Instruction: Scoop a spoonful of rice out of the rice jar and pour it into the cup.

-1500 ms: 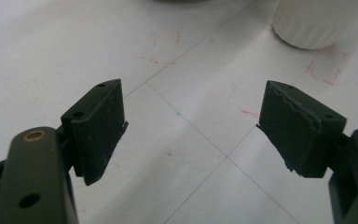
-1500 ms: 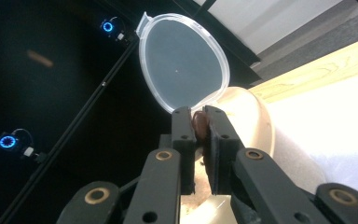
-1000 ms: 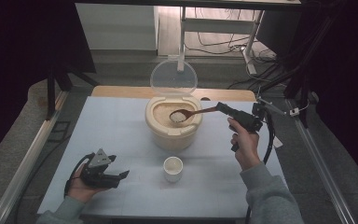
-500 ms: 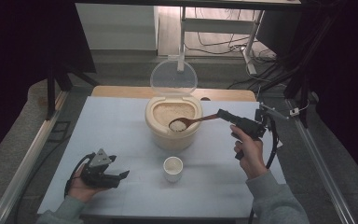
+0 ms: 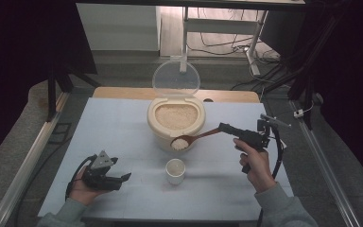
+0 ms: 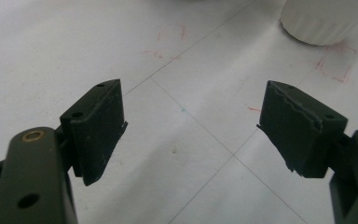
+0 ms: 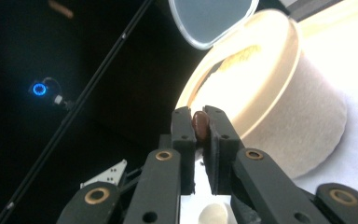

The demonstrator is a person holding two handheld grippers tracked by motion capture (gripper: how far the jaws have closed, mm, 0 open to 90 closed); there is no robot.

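My right gripper (image 5: 224,127) has its fingers (image 7: 182,135) clamped on the handle of the wooden spoon (image 5: 194,138); its bowl, loaded with rice, hangs out ahead of them beside the rice container (image 5: 175,124) and above the bench (image 5: 123,127), short of the small cup (image 5: 175,170). I judge this the carry step: next I bring the load over the cup and tip it level-handed so nothing spills. My left gripper (image 6: 191,121) rests idle, fingers wide apart, empty.

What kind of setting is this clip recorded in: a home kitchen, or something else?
Likely a lab recording bench, not a kitchen: a paper-covered table with pen marks, framed by metal rails, with loose cables on the floor behind.
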